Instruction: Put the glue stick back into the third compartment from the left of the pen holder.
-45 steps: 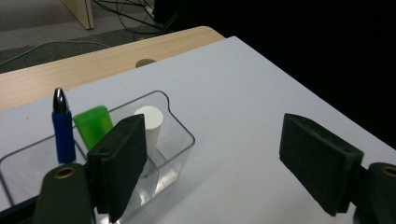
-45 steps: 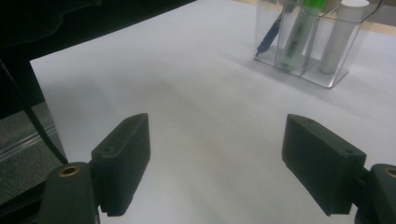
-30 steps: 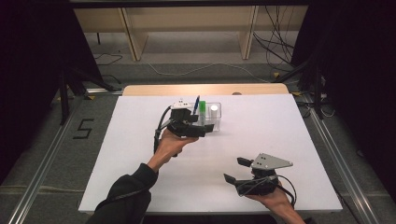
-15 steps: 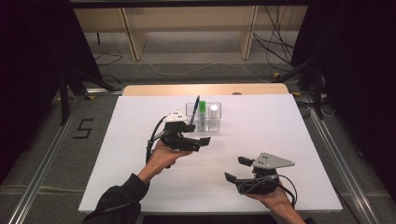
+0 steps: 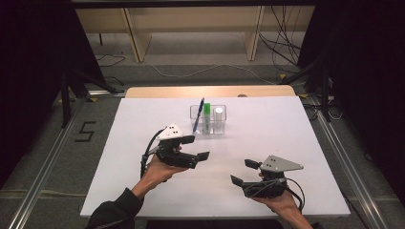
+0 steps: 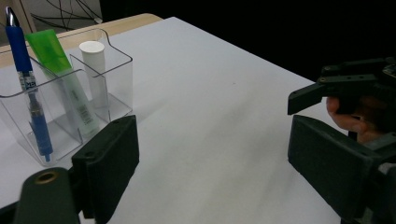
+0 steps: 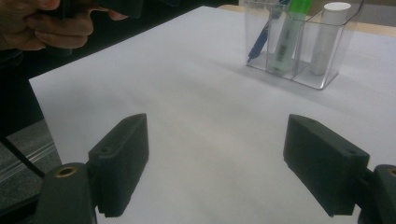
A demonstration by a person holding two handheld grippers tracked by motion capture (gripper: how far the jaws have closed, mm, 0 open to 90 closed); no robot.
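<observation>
On the white table (image 5: 286, 143), both grippers empty, jaws spread, organizer toward the far edge.

Left gripper (image 5: 199, 148) sits left of centre, jaws wide apart after just opening a little further, nothing between them; clear organizer (image 5: 220, 120) stands just beyond it, toward the far edge. Blue pen (image 5: 198, 116) leans in its left compartment, green tube (image 5: 207, 117) upright in the middle one, white tube (image 5: 218, 118) in the right. Right gripper (image 5: 243, 172) rests near the front right, jaws likewise spread and empty, well apart from the organizer.
</observation>
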